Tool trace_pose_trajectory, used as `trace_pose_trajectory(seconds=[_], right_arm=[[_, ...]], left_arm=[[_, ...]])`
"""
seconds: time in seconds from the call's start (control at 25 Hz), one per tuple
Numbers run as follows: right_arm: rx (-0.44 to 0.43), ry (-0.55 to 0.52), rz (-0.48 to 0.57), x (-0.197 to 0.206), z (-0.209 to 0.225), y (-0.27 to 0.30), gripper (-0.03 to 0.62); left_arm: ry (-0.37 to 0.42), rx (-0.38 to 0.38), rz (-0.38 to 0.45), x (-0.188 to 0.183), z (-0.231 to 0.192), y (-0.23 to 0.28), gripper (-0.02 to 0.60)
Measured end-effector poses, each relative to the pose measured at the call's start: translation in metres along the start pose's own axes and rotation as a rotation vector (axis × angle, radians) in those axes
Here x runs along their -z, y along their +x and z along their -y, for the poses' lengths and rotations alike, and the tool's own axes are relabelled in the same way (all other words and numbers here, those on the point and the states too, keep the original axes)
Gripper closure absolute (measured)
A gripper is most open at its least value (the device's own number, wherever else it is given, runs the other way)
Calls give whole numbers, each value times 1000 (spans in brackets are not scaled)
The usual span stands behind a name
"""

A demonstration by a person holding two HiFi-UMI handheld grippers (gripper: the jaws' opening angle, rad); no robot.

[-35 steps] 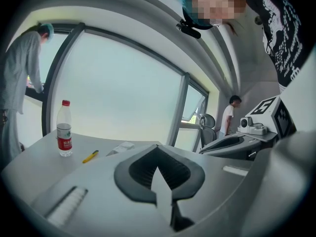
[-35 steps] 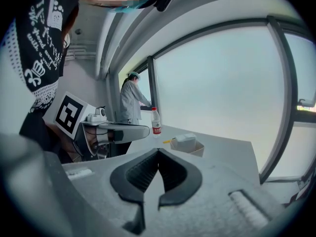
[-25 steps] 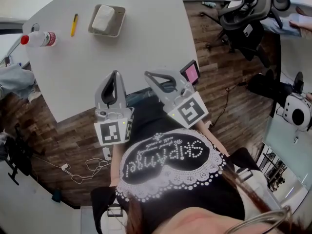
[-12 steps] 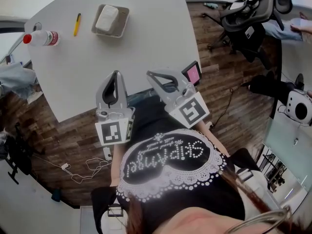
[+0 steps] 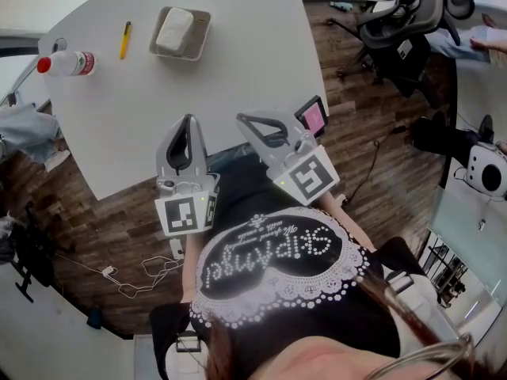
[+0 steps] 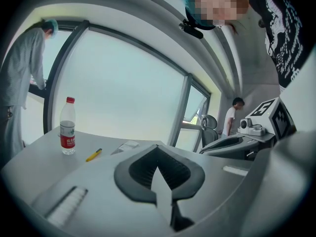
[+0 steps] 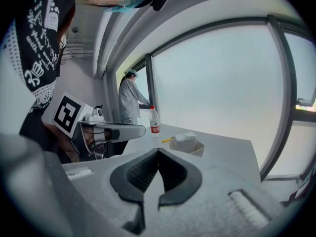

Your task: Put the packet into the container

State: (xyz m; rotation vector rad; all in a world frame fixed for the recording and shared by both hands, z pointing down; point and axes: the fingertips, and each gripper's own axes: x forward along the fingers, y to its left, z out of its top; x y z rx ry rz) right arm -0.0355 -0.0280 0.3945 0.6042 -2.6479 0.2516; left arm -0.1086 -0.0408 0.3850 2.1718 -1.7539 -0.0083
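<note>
A white packet point(image 5: 173, 30) lies inside a shallow grey container point(image 5: 197, 39) at the far side of the white table point(image 5: 238, 77). The right gripper view shows that container point(image 7: 196, 148) with the packet point(image 7: 181, 138) poking above its rim. My left gripper point(image 5: 187, 121) and right gripper point(image 5: 242, 119) hover side by side over the table's near edge, close to the person's body and far from the container. Both are shut with nothing between the jaws, as the left gripper point(image 6: 158, 147) and right gripper point(image 7: 158, 150) appear in their own views.
A water bottle point(image 5: 67, 63) with a red cap and a yellow pen point(image 5: 123, 39) lie left of the container. A small device with a pink screen point(image 5: 310, 119) sits at the table's right edge. An office chair point(image 5: 404, 22) stands at the right, cables point(image 5: 142, 271) on the floor.
</note>
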Motion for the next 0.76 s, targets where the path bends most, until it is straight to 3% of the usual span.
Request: trace_pose_trajectory(seconds=[0.76], right_arm=[[-52, -14, -53, 5, -5, 7, 600]], left_arm=[[-25, -36, 3, 1, -9, -4, 586]])
